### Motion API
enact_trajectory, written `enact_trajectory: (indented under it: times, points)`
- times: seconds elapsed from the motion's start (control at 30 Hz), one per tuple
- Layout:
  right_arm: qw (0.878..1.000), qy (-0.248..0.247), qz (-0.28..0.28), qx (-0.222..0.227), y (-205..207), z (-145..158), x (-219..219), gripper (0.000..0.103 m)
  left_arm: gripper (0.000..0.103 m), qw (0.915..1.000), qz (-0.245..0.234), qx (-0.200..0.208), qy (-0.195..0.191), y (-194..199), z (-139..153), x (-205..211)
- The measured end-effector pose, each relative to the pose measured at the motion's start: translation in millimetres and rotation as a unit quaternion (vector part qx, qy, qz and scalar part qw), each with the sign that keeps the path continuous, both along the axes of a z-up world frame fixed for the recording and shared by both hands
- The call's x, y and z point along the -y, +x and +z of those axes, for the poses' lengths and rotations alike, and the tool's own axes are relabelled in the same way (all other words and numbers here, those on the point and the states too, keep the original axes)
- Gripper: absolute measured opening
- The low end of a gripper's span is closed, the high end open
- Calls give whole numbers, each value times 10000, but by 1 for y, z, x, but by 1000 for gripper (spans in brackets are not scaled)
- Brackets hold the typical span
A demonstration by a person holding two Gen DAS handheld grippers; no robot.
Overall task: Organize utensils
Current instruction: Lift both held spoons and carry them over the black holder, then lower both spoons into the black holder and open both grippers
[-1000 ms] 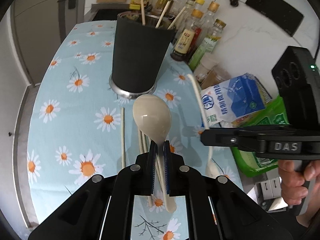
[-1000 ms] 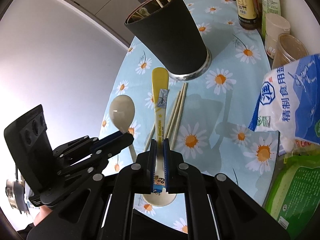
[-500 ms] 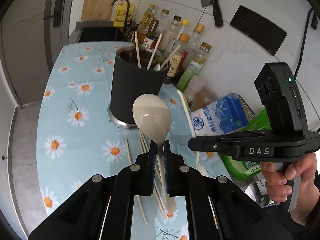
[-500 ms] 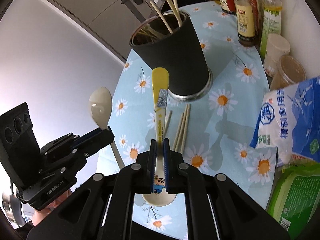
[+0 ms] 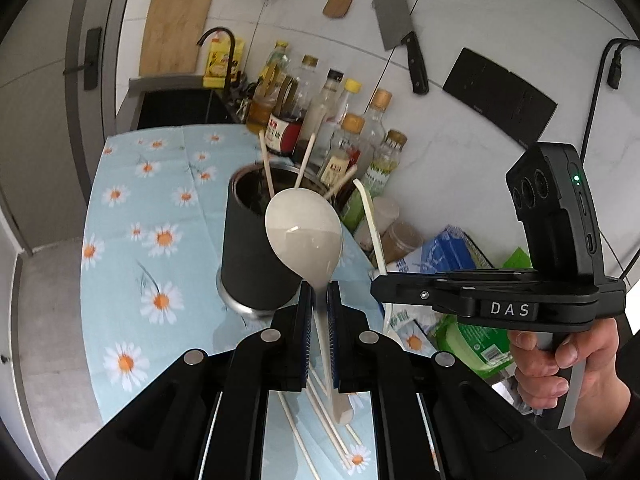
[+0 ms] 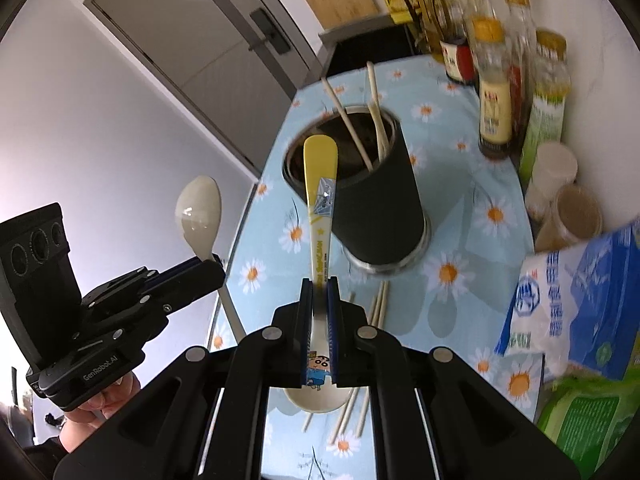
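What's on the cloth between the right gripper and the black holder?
Loose chopsticks on the cloth, short of the holder; clearest in the right wrist view.

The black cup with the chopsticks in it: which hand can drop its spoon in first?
Probably the right. Its tongs hold the yellow spoon, whose handle tip already lines up with the black cup's open mouth. The left tongs hold the white spoon bowl-up, off to the cup's side.
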State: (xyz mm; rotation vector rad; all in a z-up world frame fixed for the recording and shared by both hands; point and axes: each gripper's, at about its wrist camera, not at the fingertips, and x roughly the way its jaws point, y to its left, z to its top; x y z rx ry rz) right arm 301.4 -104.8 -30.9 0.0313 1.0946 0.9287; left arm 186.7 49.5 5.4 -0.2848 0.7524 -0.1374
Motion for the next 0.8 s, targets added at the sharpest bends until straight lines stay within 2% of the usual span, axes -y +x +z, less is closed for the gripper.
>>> enact_trajectory:
  times: [0.37,0.53,0.8]
  points:
    - [9969,589,-172,487,19,33,-13,8,6,9995,-39,320,73,29,24,-22]
    - [9927,928,-374,676,34,43,-19,8,6,9984,21,549,138,47,40,-31]
    - [9809,1230,-775,1294,46,57,-24,8,6,9950,44,938,337,67,63,-39]
